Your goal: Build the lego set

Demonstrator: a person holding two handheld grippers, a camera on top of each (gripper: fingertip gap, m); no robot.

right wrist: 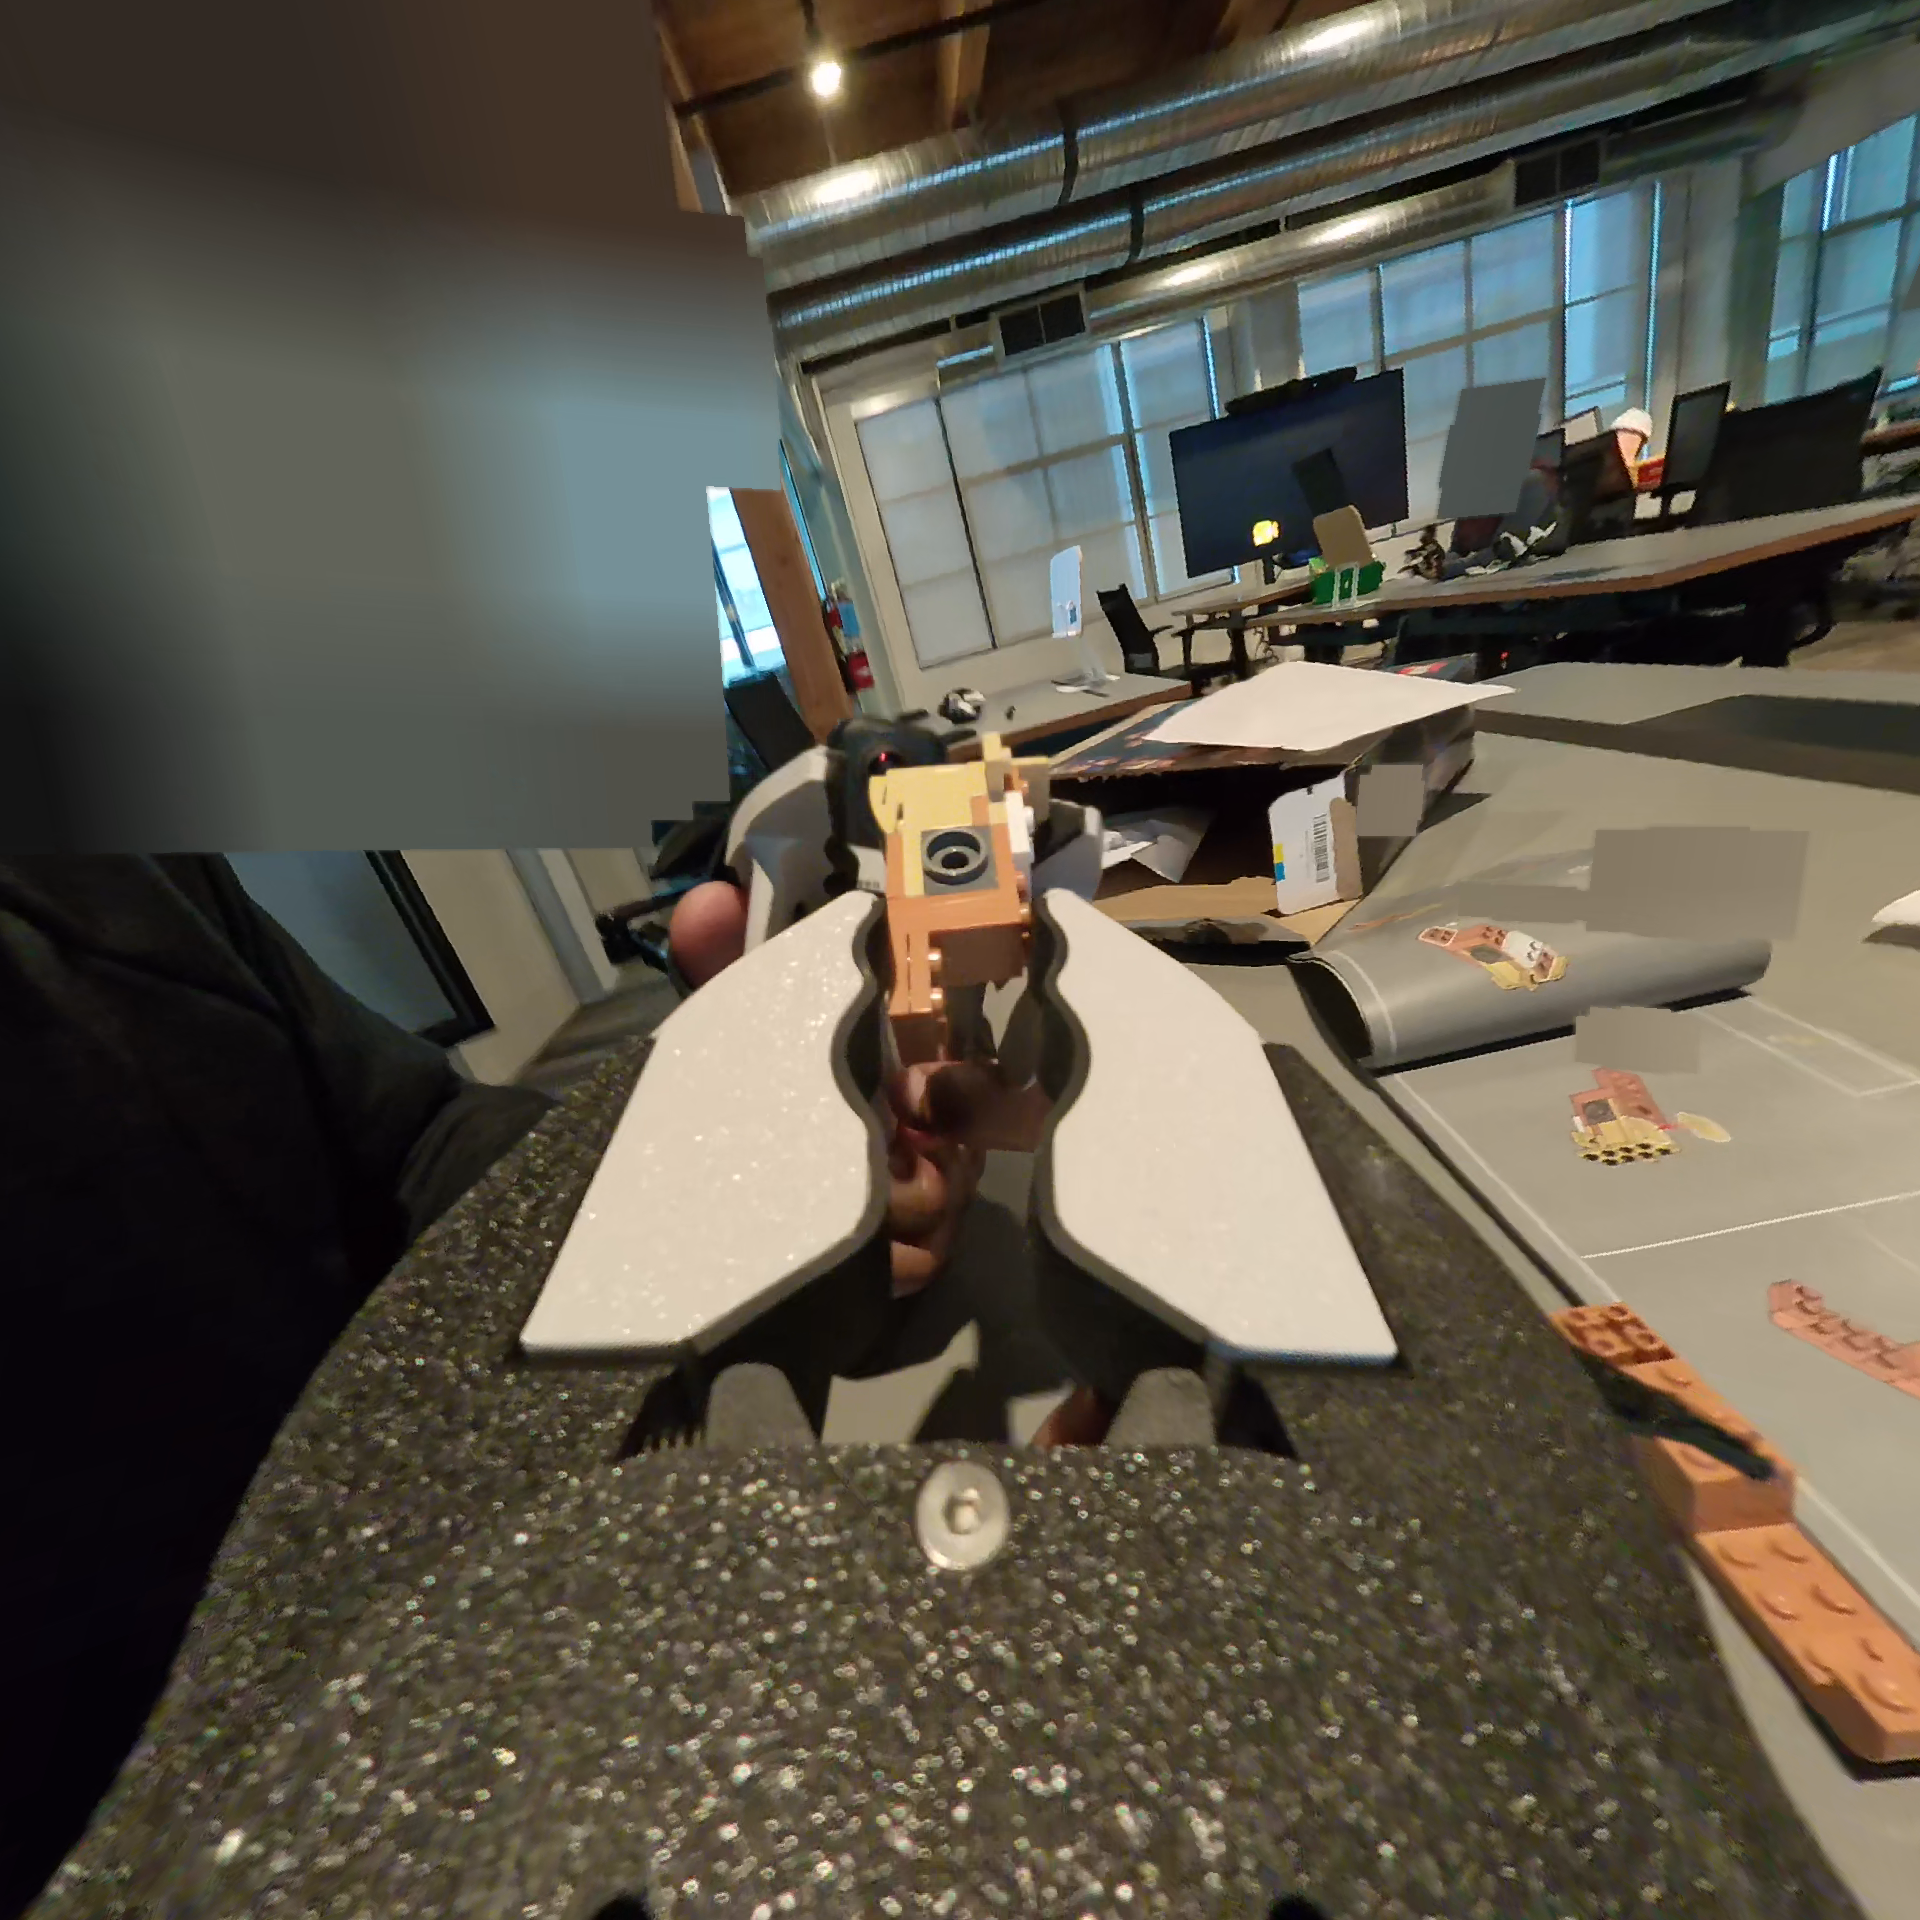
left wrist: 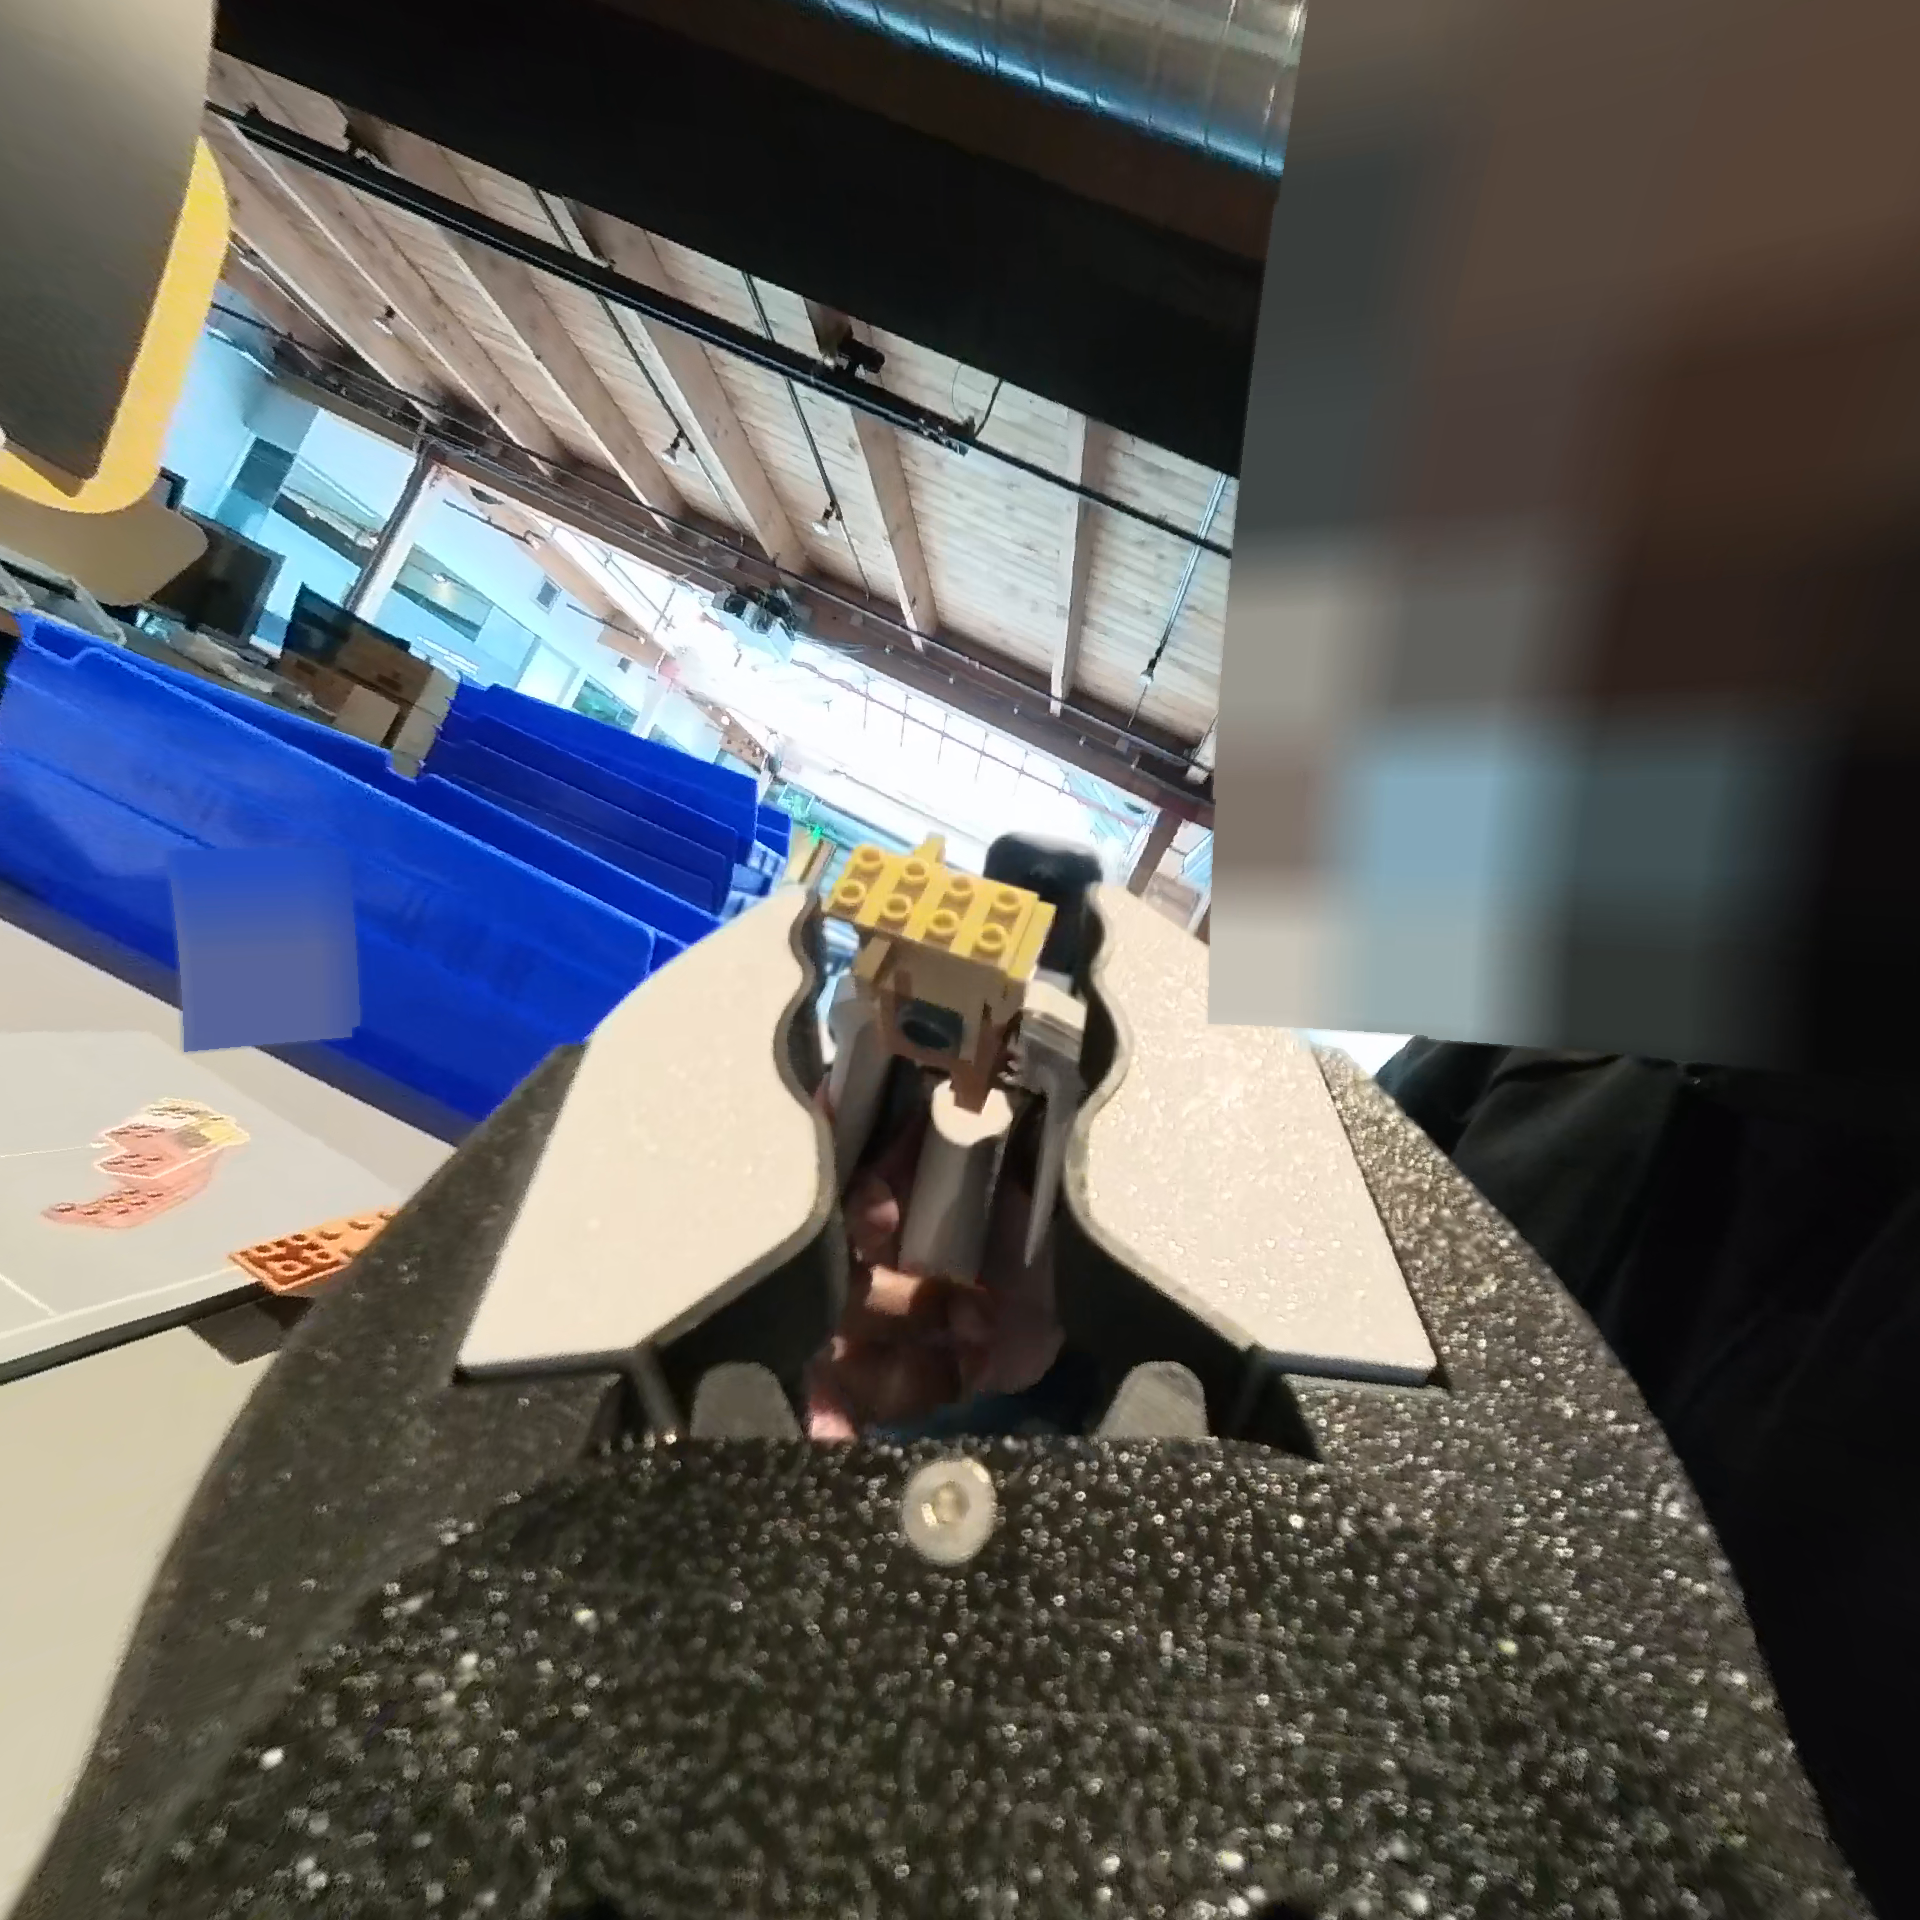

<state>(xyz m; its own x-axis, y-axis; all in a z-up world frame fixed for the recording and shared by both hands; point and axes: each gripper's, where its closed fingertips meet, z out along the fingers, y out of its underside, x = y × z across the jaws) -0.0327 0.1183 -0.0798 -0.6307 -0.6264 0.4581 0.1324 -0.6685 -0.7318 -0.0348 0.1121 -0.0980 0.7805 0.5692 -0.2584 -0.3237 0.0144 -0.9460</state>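
Observation:
A small lego assembly is held in the air between my two grippers, which face each other. In the left wrist view its yellow studded plate (left wrist: 940, 909) sits between the tips of my left gripper (left wrist: 951, 904), whose jaws close on its ends. In the right wrist view its orange-brown lower part (right wrist: 961, 940) is pinched between the tips of my right gripper (right wrist: 958, 914), and a tan block with a dark grey round-holed tile (right wrist: 954, 857) sits above it. The white fingers (left wrist: 961, 1174) of the opposite gripper show behind the assembly.
Blue bins (left wrist: 312, 831) stand along the left of the grey table. A grey instruction mat (right wrist: 1558, 987) with printed pictures lies on the right. A long orange-brown plate piece (right wrist: 1766, 1538) and a smaller one (left wrist: 301, 1257) lie on the table. An open cardboard box (right wrist: 1247, 821) stands behind. Less than 4 cm separates the two grippers' tips. Both grippers' tips are roughly 15 centimeters from the long orange-brown plate piece (right wrist: 1766, 1538).

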